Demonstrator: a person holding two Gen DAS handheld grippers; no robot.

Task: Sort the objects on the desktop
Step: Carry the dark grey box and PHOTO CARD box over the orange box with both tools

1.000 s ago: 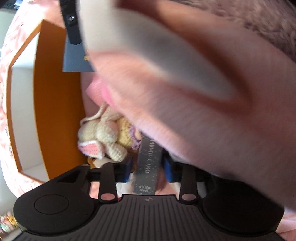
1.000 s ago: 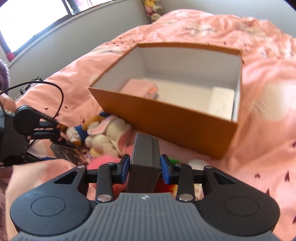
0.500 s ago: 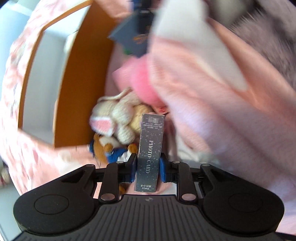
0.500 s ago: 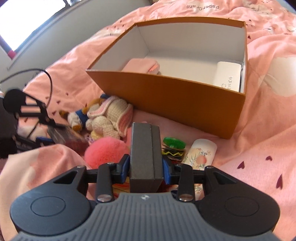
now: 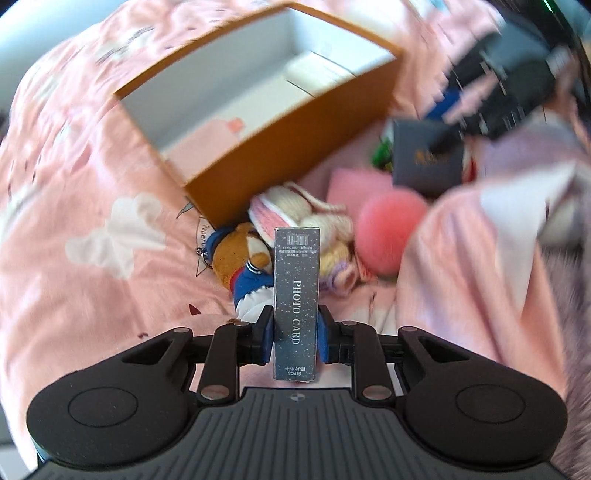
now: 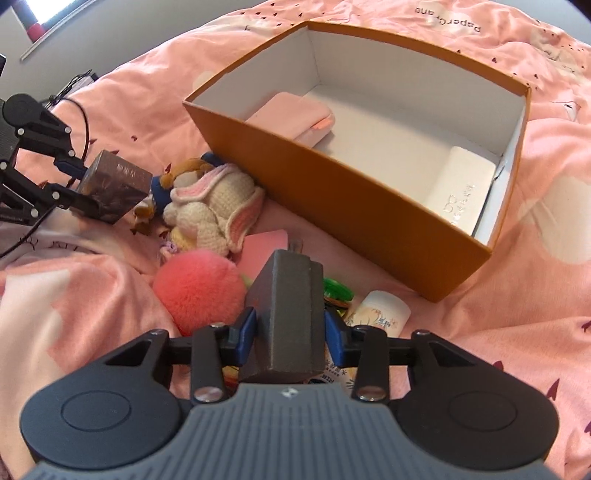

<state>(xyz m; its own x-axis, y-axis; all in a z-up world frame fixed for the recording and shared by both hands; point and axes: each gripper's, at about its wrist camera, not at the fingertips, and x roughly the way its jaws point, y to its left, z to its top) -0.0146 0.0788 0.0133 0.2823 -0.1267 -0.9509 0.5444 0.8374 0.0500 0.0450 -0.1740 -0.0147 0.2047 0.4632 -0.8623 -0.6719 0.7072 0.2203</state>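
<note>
Lifted, left hand-held gripper (image 5: 295, 341) clamps photo-card box (image 5: 296, 295); right hand-held gripper (image 6: 288, 334) clamps dark box (image 6: 290, 314).

A pink bedspread (image 6: 517, 362) with small dark motifs covers the entire surface. A black cable (image 6: 79, 110) lies across its upper left area, below a window edge (image 6: 37, 22).

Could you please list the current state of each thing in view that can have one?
Orange box: open, partly filled.
Left gripper: shut on photo card box.
Right gripper: shut on dark grey box.
Crochet bunny: lying beside the box.
</note>
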